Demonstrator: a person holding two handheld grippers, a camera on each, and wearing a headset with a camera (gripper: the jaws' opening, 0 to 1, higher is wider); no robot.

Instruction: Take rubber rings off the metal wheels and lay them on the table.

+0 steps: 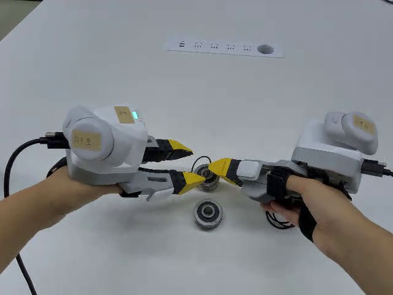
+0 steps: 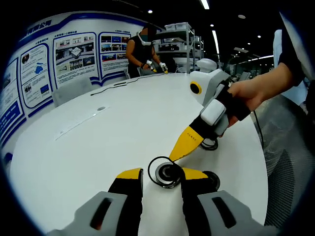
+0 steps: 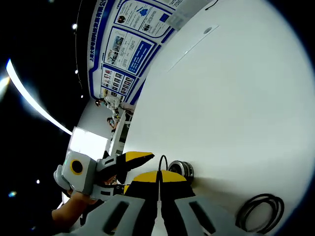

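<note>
A metal wheel (image 1: 207, 180) lies on the white table (image 1: 258, 98) between the two grippers. Its thin black rubber ring (image 1: 199, 163) is pulled up into a loose loop. My right gripper (image 1: 220, 167) is shut on that ring, its yellow tips pressed together in the right gripper view (image 3: 160, 176) beside the wheel (image 3: 181, 168). My left gripper (image 1: 186, 164) is open, its lower tip against the wheel; in the left gripper view its jaws flank the wheel (image 2: 168, 173) and ring (image 2: 153, 164). A second wheel (image 1: 208, 214) with its ring on lies nearer me.
Loose black rings (image 1: 279, 220) lie on the table under the right hand, also in the right gripper view (image 3: 261, 209). A white power strip (image 1: 224, 47) sits at the far side. A black cable (image 1: 15, 166) trails from the left gripper. A person (image 2: 142, 49) stands at the far end.
</note>
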